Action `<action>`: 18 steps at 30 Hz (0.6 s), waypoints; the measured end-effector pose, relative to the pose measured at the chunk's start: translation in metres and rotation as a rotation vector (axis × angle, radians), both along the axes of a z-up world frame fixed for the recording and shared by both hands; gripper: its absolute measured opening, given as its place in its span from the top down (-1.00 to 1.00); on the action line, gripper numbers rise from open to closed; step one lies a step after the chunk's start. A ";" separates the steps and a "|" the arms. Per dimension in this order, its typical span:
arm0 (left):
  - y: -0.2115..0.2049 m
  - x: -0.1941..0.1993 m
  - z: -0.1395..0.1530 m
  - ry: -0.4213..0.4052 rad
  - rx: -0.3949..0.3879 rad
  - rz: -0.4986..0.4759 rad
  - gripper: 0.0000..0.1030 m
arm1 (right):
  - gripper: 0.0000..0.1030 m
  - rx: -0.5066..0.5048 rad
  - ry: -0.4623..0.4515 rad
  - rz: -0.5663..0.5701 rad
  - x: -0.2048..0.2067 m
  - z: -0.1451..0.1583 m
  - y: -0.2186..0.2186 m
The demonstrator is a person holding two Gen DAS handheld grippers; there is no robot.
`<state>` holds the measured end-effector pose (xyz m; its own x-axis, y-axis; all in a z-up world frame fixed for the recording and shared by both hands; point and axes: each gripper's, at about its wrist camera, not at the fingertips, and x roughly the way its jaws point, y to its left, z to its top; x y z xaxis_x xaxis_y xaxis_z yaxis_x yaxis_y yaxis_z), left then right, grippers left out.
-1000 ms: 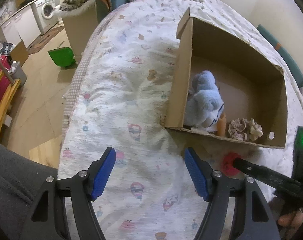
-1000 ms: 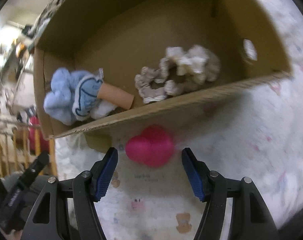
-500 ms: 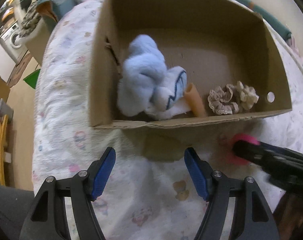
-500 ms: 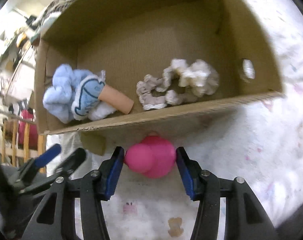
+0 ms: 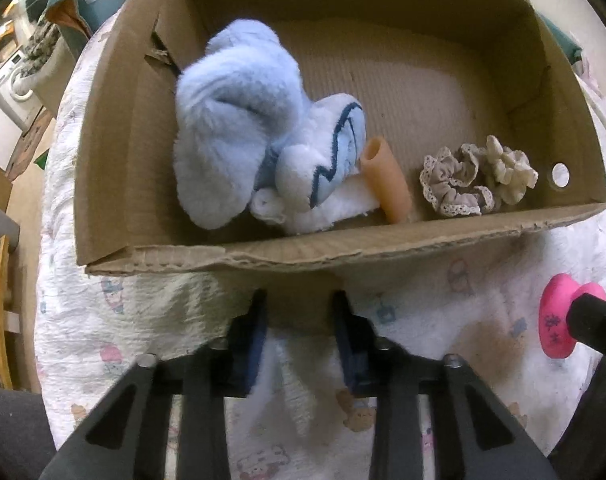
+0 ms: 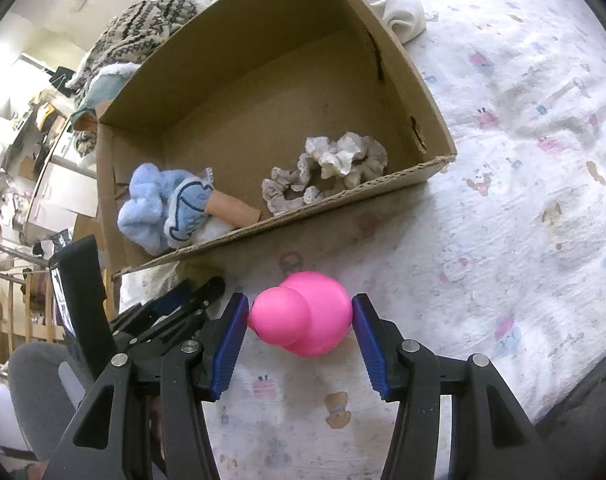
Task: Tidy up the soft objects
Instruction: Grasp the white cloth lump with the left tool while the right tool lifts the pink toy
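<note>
My right gripper is shut on a pink rubber toy and holds it above the bedsheet in front of the cardboard box. The toy also shows in the left wrist view. In the box lie a light blue plush, a tan tube and two scrunchies. My left gripper is shut on the flap hanging from the box's near wall.
The box sits on a bed with a white printed sheet. A white cloth lies behind the box. A patterned blanket is piled at the far end. Furniture and a washing machine stand off the left.
My left gripper moved in to the box and closed on its front flap. My right gripper closed on the pink toy and lifted it back from the box.
</note>
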<state>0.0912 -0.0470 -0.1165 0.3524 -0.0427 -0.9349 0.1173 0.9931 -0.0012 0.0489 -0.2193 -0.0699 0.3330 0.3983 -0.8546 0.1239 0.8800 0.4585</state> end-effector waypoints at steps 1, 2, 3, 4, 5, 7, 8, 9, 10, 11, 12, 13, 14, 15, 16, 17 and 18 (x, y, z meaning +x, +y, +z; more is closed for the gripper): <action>0.004 0.001 0.000 -0.005 0.001 0.003 0.87 | -0.09 0.001 -0.003 0.001 0.000 0.001 0.000; 0.006 0.000 0.003 -0.010 -0.001 0.007 0.87 | -0.09 0.003 -0.005 0.002 0.000 0.001 -0.001; 0.008 0.000 0.005 -0.009 -0.012 0.012 0.87 | -0.09 0.004 -0.005 0.004 0.000 0.001 0.000; 0.010 0.000 0.005 -0.008 -0.018 0.017 0.87 | -0.09 0.005 -0.005 0.004 0.001 0.001 0.000; 0.012 -0.001 0.005 -0.009 -0.018 0.023 0.87 | -0.09 0.005 -0.005 0.005 0.001 0.001 0.000; 0.014 -0.002 0.006 -0.011 -0.015 0.027 0.87 | -0.09 0.003 -0.005 0.007 0.000 0.001 0.000; 0.015 -0.002 0.007 -0.013 -0.014 0.028 0.87 | -0.09 0.003 -0.007 0.007 0.001 0.001 0.000; 0.016 -0.003 0.008 -0.018 -0.010 0.030 0.87 | -0.09 0.002 -0.008 0.007 0.000 0.001 0.000; 0.017 -0.004 0.010 -0.024 -0.002 0.028 0.87 | -0.09 -0.001 -0.009 0.007 0.000 0.001 0.000; 0.019 -0.006 0.013 -0.030 0.006 0.029 0.87 | -0.09 -0.004 -0.009 0.006 0.000 0.001 0.000; 0.020 -0.007 0.015 -0.035 0.013 0.033 0.87 | -0.09 -0.004 -0.010 0.005 0.000 0.001 -0.001; 0.023 -0.009 0.017 -0.038 0.017 0.036 0.87 | -0.09 -0.005 -0.011 0.002 0.000 0.001 -0.001; 0.025 -0.011 0.019 -0.042 0.021 0.041 0.87 | -0.09 -0.006 -0.012 -0.001 0.000 0.002 -0.002; 0.027 -0.014 0.022 -0.046 0.027 0.046 0.87 | -0.09 -0.005 -0.013 -0.004 0.000 0.002 -0.002; 0.030 -0.014 0.025 -0.048 0.028 0.050 0.87 | -0.09 -0.004 -0.015 -0.005 0.000 0.002 -0.002; 0.033 -0.017 0.028 -0.053 0.030 0.057 0.87 | -0.09 -0.004 -0.017 -0.006 0.000 0.003 -0.002; 0.035 -0.020 0.031 -0.056 0.032 0.059 0.87 | -0.09 -0.006 -0.021 -0.007 0.000 0.004 -0.002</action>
